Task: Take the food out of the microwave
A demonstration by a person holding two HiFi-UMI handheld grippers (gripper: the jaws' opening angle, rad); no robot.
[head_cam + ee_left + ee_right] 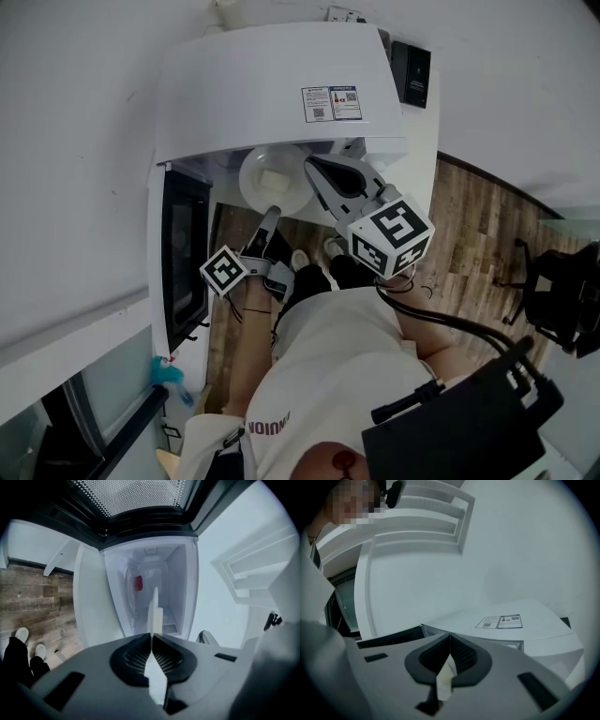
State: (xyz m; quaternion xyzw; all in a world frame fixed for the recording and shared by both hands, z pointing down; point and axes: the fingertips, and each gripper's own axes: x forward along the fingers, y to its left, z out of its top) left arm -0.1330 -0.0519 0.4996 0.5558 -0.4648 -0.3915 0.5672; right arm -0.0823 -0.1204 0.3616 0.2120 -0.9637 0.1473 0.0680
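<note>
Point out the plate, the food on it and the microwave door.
plate [251, 189]: head view, bare rim left of food.
food [273, 178]: head view, middle of the pale block.
microwave door [183, 248]: head view, dark window pane.

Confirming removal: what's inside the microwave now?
The microwave looks empty: white walls, one red spot on a wall. The plate, edge-on in front, hides a narrow strip.

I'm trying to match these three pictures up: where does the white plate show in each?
Head view: plate, upper centre, before the open microwave, its rim in the left gripper and right gripper.
Left gripper view: edge-on, a thin white strip at centre, pinched between the jaws.
Right gripper view: only a pale sliver between the jaws, low centre, likely its rim.
Shared landmark: the white microwave, in all three.
</note>
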